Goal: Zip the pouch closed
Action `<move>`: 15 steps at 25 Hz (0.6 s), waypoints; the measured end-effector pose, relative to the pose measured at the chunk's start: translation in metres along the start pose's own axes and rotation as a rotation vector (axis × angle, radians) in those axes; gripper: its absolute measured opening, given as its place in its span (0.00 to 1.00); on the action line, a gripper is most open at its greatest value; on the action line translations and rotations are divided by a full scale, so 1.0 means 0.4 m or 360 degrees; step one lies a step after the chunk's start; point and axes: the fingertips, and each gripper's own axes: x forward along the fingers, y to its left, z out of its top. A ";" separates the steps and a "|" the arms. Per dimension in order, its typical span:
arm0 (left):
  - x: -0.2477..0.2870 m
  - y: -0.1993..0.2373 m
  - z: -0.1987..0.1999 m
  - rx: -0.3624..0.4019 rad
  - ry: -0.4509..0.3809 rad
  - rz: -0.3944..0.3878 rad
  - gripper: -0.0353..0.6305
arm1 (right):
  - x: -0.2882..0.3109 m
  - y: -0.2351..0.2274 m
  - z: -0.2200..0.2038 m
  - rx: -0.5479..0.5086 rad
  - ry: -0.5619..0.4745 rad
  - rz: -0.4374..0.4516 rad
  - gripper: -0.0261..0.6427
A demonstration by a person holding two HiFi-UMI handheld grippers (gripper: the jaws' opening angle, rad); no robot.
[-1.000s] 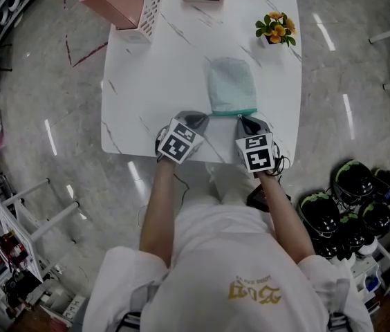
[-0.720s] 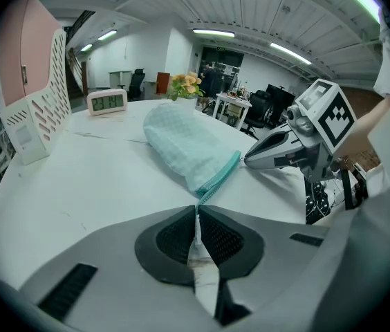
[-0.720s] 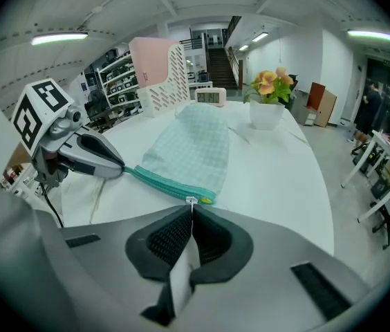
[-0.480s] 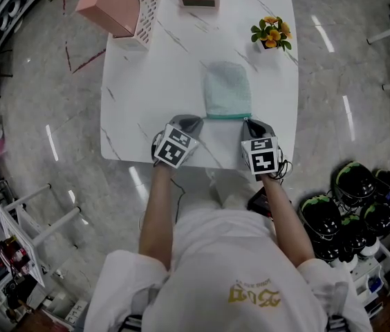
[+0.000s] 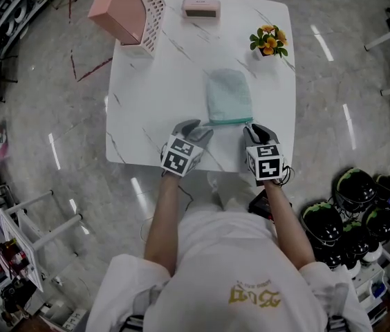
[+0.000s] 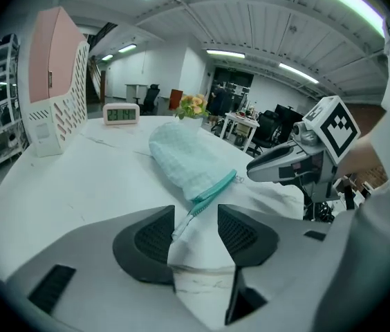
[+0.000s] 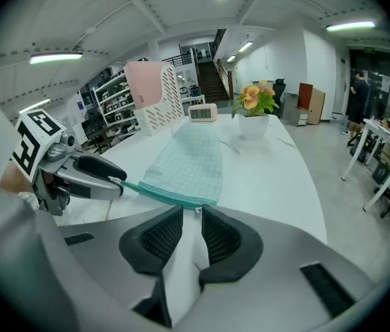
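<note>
A light teal checked pouch (image 5: 229,95) lies flat on the white marble table (image 5: 153,81), with its darker teal zipper (image 5: 232,122) along the near edge. My left gripper (image 5: 200,130) is at the zipper's left end. Its jaws (image 6: 195,230) are opening, and the white zipper tail (image 6: 183,221) lies loose between the pads. My right gripper (image 5: 254,128) is at the right end. Its jaws (image 7: 191,232) are also opening, a narrow gap shows between the pads, and the small zipper pull (image 7: 198,209) sits just past their tips. The zipper (image 7: 164,194) looks closed along its length.
A pink box with a white lattice basket (image 5: 130,8) stands at the far left corner. A small clock (image 5: 201,7) is at the far edge and a flower pot (image 5: 269,40) at the far right. Both grippers hang over the table's near edge. Helmets (image 5: 350,206) lie on the floor to the right.
Both grippers stay at the two ends of the zipper and have moved little. The right one has drawn slightly toward the near edge.
</note>
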 end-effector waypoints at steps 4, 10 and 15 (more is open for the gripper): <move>-0.043 -0.007 0.053 -0.0060 -0.0161 0.0100 0.37 | -0.050 -0.003 0.029 0.0020 -0.0114 -0.0045 0.17; -0.129 -0.045 0.130 -0.0132 -0.0470 0.0096 0.37 | -0.150 0.016 0.087 0.0044 -0.0336 -0.0043 0.11; -0.205 -0.104 0.187 -0.0121 -0.0649 0.0094 0.24 | -0.219 0.059 0.124 0.0086 -0.0481 0.0066 0.06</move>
